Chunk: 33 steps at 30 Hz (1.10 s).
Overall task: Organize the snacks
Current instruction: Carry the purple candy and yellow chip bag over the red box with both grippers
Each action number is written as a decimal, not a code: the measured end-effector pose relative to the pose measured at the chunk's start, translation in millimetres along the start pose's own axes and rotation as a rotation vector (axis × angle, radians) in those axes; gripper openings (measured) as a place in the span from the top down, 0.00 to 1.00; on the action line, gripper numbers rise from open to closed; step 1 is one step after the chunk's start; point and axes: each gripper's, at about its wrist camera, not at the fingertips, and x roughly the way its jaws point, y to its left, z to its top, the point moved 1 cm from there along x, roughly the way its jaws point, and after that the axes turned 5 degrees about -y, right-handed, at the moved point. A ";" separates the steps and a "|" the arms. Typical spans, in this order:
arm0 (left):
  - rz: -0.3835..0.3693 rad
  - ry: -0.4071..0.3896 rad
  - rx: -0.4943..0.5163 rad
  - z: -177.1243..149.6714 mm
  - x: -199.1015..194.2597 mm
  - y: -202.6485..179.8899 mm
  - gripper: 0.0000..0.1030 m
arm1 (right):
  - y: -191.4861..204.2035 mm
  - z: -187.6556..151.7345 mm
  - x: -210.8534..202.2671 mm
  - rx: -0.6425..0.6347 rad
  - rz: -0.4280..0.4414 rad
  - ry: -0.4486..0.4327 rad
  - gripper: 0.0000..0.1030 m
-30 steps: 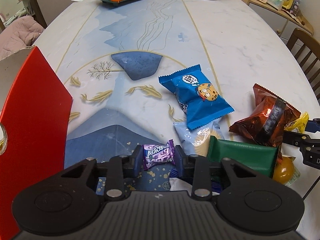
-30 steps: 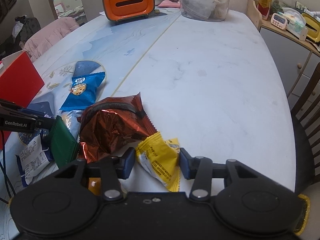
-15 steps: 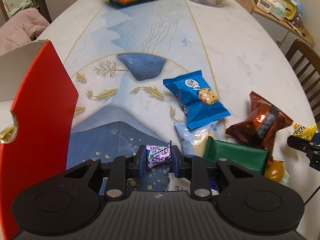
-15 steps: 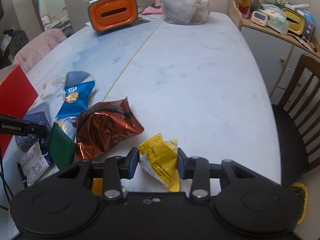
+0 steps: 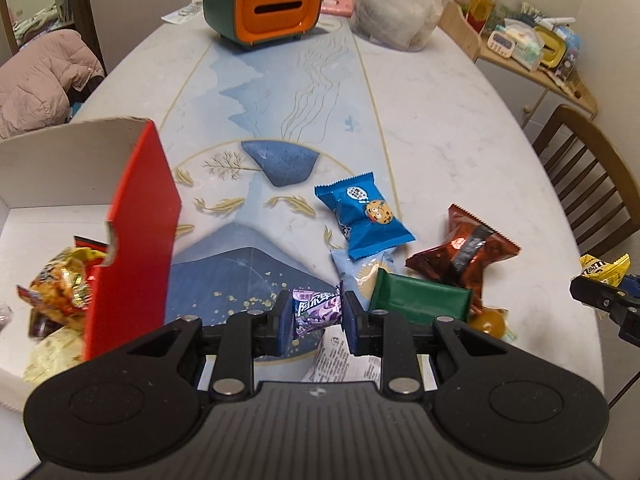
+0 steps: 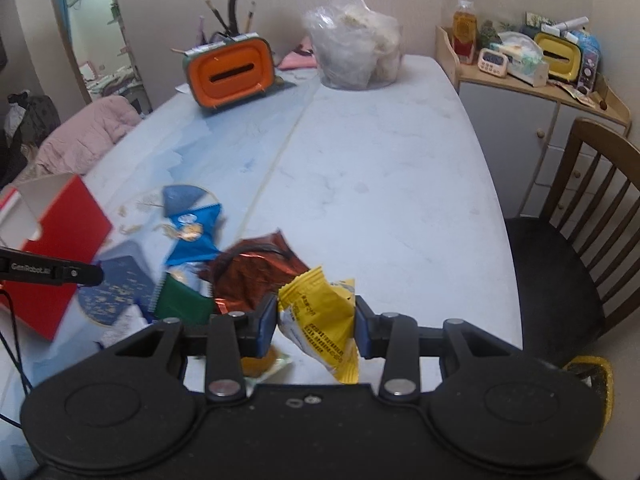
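My left gripper (image 5: 316,316) is shut on a small purple candy (image 5: 316,310), held above the table. My right gripper (image 6: 316,320) is shut on a yellow snack packet (image 6: 320,316), also lifted off the table; that packet (image 5: 604,270) shows at the right edge of the left wrist view. On the table lie a blue cookie packet (image 5: 362,216), a brown foil packet (image 5: 464,252), a green packet (image 5: 420,298) and a pale blue packet (image 5: 352,270). A red box (image 5: 136,216) stands at the left with several snacks (image 5: 64,284) inside.
An orange and green tissue box (image 5: 264,4) and a clear plastic bag (image 5: 396,12) stand at the table's far end. A wooden chair (image 6: 588,216) is at the right edge. A cluttered sideboard (image 6: 528,64) stands beyond it. An orange jelly cup (image 5: 486,322) lies by the green packet.
Both grippers have risen with their snacks, the purple candy and the yellow packet coming off the table. The inside of the red box has come into the left view.
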 end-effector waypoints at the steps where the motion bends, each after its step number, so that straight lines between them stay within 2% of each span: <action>1: -0.002 -0.003 0.000 -0.2 -5.4 1.9 0.75 | 5.6 1.5 -4.9 -0.005 0.005 -0.006 0.64; 8: -0.022 -0.043 -0.009 -3.1 -43.3 26.8 0.75 | 47.0 13.1 -34.9 -0.042 0.042 -0.054 0.64; 16: -0.027 -0.083 -0.043 -5.4 -81.3 76.5 0.75 | 109.2 23.2 -51.3 -0.097 0.089 -0.085 0.64; 24: -0.024 -0.127 -0.065 -7.7 -115.6 129.2 0.75 | 182.0 29.6 -49.6 -0.144 0.153 -0.100 0.64; 33: 0.020 -0.152 -0.087 -11.8 -137.2 190.1 0.75 | 262.7 32.0 -31.7 -0.192 0.218 -0.091 0.64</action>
